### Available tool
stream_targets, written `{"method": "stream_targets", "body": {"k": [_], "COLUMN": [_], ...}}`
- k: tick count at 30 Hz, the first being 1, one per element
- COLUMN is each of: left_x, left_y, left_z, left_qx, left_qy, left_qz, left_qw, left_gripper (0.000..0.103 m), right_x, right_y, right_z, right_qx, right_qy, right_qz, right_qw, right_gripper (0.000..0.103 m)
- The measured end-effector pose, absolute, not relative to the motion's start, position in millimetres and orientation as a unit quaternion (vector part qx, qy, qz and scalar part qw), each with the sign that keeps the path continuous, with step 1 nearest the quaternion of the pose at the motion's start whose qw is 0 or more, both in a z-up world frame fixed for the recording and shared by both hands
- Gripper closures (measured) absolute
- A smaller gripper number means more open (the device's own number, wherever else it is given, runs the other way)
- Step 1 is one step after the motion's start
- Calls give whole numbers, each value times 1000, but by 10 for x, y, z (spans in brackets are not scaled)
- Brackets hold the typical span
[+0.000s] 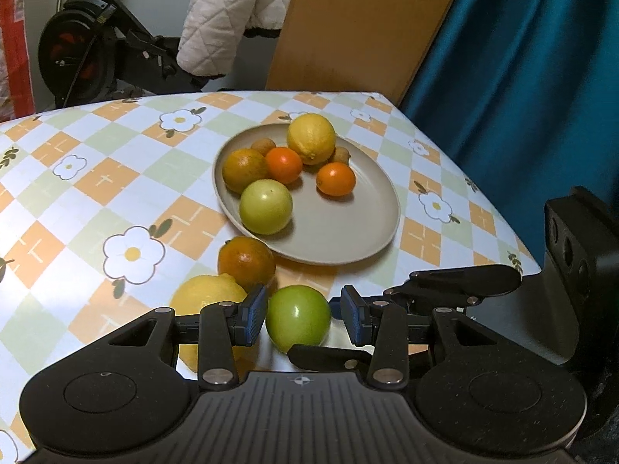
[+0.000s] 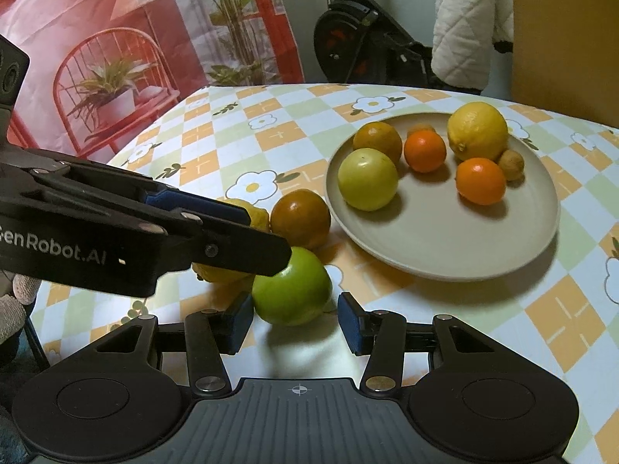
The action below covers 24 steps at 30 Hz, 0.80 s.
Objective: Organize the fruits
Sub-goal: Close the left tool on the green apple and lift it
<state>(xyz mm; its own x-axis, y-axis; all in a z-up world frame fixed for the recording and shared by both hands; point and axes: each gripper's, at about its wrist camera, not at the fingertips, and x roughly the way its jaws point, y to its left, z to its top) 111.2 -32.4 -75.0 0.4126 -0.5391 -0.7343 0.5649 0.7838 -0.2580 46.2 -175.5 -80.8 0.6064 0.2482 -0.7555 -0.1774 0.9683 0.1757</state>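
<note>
A green apple (image 1: 298, 318) (image 2: 292, 292) lies on the table between the open jaws of both grippers. My left gripper (image 1: 303, 317) brackets it with small gaps at each pad. My right gripper (image 2: 294, 323) is open around it from another side, not touching. Beside the apple lie a lemon (image 1: 205, 297) (image 2: 255, 214) and a dark orange (image 1: 246, 262) (image 2: 301, 218). The beige plate (image 1: 348, 228) (image 2: 464, 243) holds a pale green apple (image 1: 266, 206), a lemon (image 1: 311, 138), a dull orange, two small oranges and two small brown fruits.
The table has a flowered checked cloth (image 1: 131, 255). Its right edge is near a teal curtain (image 1: 522, 58). An exercise bike (image 1: 89, 46) and a wooden panel (image 1: 359, 19) stand behind. The left gripper body (image 2: 116, 239) crosses the right wrist view.
</note>
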Motion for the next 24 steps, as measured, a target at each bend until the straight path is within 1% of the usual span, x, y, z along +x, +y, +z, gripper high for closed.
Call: {"method": "stream_targets", "body": {"k": [9, 24], "left_x": [1144, 1175], "left_y": [-408, -494], "left_z": [-905, -943], "left_qx": [29, 38], "left_qy": [450, 448], "left_qz": [-317, -327], "left_qw": [834, 831], "left_gripper": [60, 59], "right_x": [430, 435], "right_y": [-1801, -1798], "right_z": [-822, -854], "right_qx": [51, 58], "right_qy": [422, 419], "right_qz": [116, 116], "right_qw": [898, 899], "right_gripper": [59, 59]}}
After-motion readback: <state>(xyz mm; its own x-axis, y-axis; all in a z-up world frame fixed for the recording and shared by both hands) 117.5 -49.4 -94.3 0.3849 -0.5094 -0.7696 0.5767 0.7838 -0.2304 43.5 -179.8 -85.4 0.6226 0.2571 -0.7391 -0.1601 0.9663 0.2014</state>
